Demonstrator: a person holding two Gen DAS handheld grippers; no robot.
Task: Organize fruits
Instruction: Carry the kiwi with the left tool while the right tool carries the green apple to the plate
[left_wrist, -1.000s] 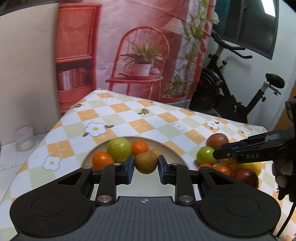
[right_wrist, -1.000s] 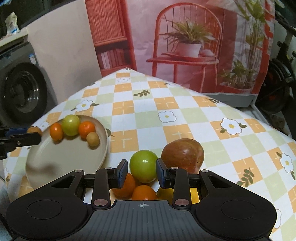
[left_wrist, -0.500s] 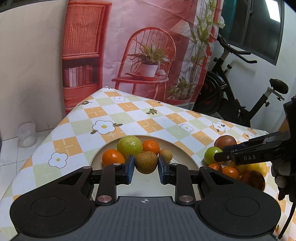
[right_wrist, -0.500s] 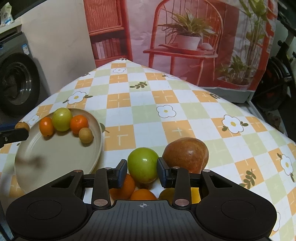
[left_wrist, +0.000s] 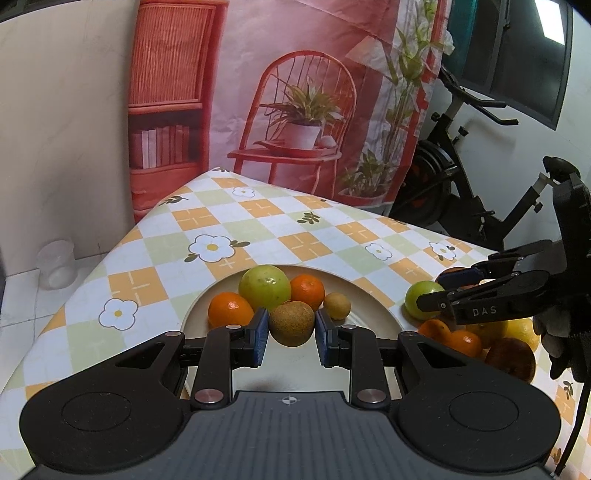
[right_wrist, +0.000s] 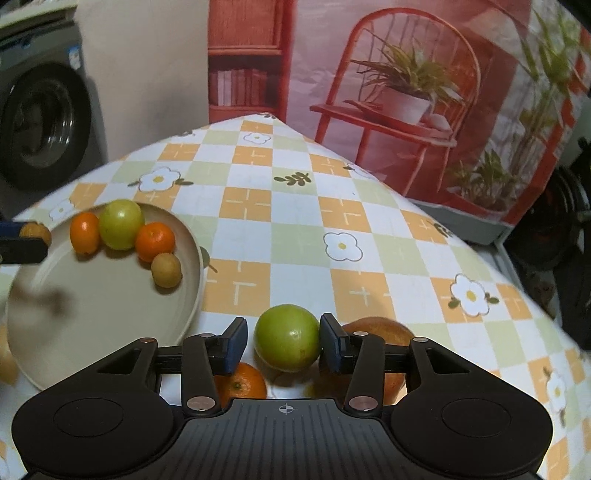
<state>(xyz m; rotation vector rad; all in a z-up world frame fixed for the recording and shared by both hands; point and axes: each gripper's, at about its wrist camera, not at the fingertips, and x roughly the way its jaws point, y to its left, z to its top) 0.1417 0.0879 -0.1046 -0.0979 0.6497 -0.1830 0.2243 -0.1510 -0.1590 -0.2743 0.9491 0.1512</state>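
My left gripper (left_wrist: 291, 334) is shut on a brown kiwi (left_wrist: 291, 322), held over the beige plate (left_wrist: 373, 300). On the plate lie a green fruit (left_wrist: 264, 287), two oranges (left_wrist: 229, 309) and a small yellow-brown fruit (left_wrist: 337, 305). My right gripper (right_wrist: 283, 343) is open around a green apple (right_wrist: 287, 337) in the fruit pile on the cloth; the right pad touches it, the left pad stands slightly apart. The pile holds a reddish-brown fruit (right_wrist: 384, 328) and an orange (right_wrist: 240, 384). The right gripper also shows in the left wrist view (left_wrist: 454, 288).
The table wears a checked flower cloth (right_wrist: 280, 236). A washing machine (right_wrist: 40, 122) stands at the left, an exercise bike (left_wrist: 476, 184) at the right, a printed backdrop behind. The table's edges fall away to left and right.
The left gripper lifted and drew back a little with the kiwi. The right gripper's jaws widened slightly around the green apple, and it moved closer to the pile.
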